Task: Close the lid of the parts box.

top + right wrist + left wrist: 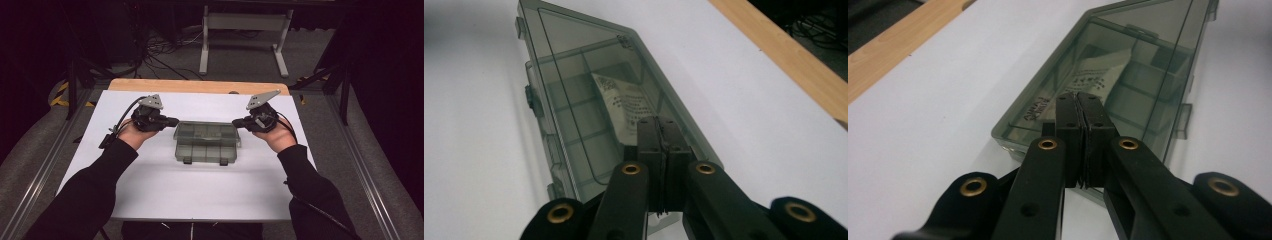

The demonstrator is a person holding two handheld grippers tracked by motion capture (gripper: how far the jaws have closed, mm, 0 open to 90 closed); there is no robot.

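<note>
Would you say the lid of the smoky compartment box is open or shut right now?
Shut: the lid lies flat on the compartment box, both front latches down.

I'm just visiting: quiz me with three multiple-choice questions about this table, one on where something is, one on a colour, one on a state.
1. Where is the plastic box?
A. between the two tongs
B. on the floor
C. left of both tongs

2. What colour is the box?
A. bright red
B. smoky translucent grey
C. yellow

3. How is the box's lid?
A. removed
B. standing upright
C. closed flat

Answers: 1 A, the left tongs and right tongs flank it; 2 B, the dividers show through it; 3 C, the lid lies flat over the compartments.
</note>
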